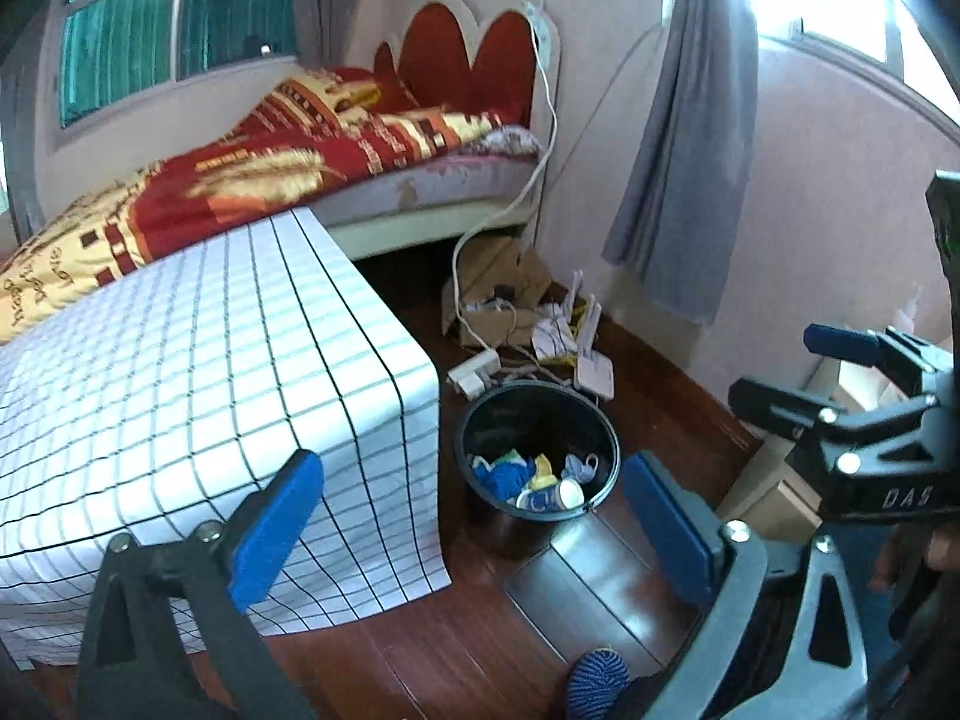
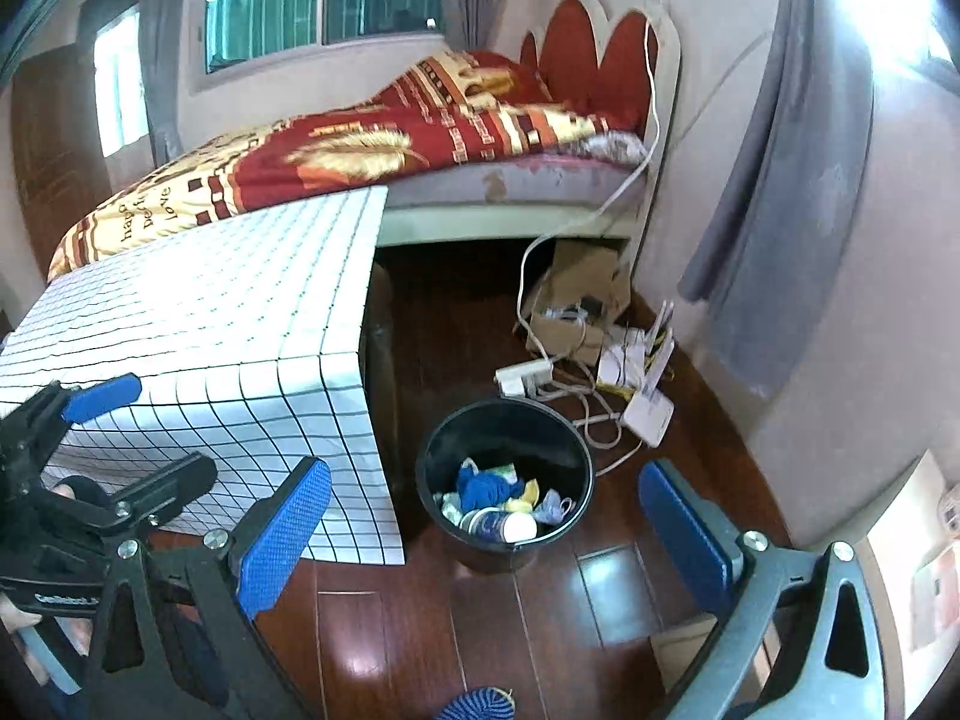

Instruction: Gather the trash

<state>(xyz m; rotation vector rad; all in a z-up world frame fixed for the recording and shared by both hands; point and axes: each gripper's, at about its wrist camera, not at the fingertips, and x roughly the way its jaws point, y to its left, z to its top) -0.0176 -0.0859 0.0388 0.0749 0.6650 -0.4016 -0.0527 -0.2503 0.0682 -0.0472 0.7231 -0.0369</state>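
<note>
Both tools, left (image 1: 474, 528) and right (image 2: 486, 528), spread and empty; bin (image 2: 564, 438) just beside tabletop (image 2: 210, 324) edge, bare floor (image 2: 576, 612) nearer.

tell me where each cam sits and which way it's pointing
Left wrist: on the left gripper, angled down at the black bin and checked table; its open blue pads and the right gripper show.
Right wrist: on the right gripper, aimed likewise; open pads, left gripper at left.
Shared: bin, table, bed, white power strip.
</note>
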